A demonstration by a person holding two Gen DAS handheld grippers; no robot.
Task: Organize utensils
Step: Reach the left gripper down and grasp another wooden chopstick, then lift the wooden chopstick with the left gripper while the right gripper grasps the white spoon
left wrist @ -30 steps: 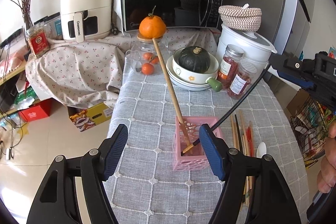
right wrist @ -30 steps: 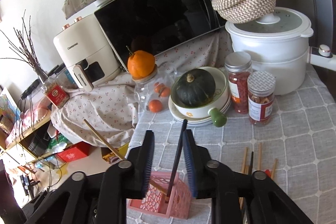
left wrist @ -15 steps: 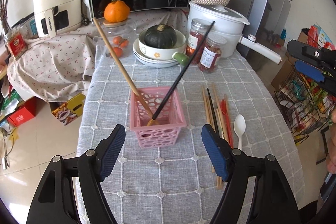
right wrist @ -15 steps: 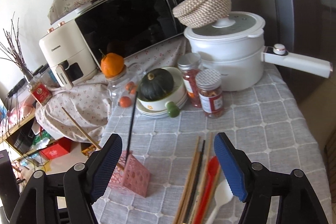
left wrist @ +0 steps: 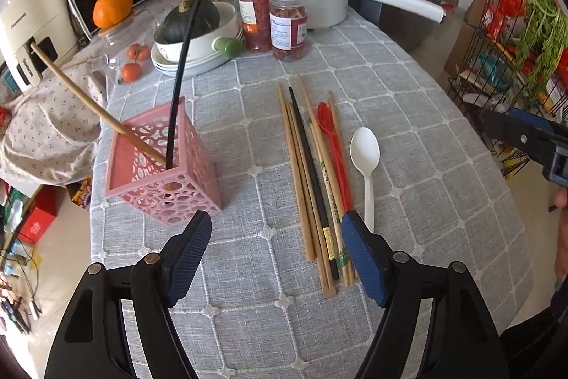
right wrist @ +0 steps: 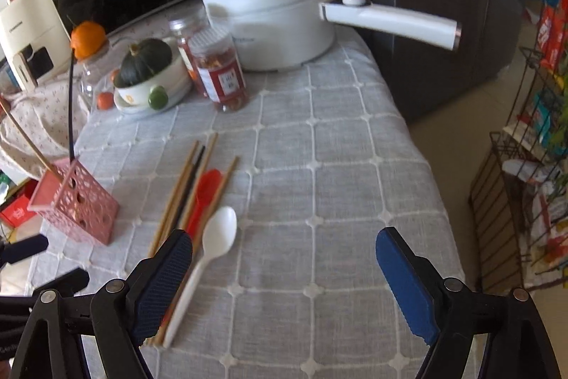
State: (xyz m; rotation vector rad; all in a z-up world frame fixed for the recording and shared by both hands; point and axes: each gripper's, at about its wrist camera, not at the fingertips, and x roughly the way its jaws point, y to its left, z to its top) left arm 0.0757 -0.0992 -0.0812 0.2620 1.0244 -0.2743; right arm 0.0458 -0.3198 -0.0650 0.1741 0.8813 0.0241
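A pink perforated basket [left wrist: 161, 166] stands on the grey checked tablecloth; it also shows in the right wrist view [right wrist: 76, 205]. A wooden chopstick [left wrist: 92, 105] and a black chopstick [left wrist: 186, 41] lean in it. Several chopsticks [left wrist: 305, 173], a red spoon [left wrist: 332, 141] and a white spoon [left wrist: 365, 158] lie in a row to its right. My left gripper [left wrist: 275, 256] is open and empty, above the cloth between basket and chopstick ends. My right gripper [right wrist: 284, 276] is open and empty, its left finger just over the white spoon's [right wrist: 213, 244] handle.
At the back stand a white pot with a long handle [right wrist: 277, 20], two lidded jars [left wrist: 287, 20], a bowl holding a dark squash [left wrist: 193, 27], a glass jar with an orange on top [left wrist: 112, 9], a microwave and an air fryer. A wire rack [right wrist: 525, 166] stands right of the table.
My right gripper let go of the black chopstick, which now leans in the basket, and opened and drew back to the right. Both grippers have swung right toward the row of utensils.
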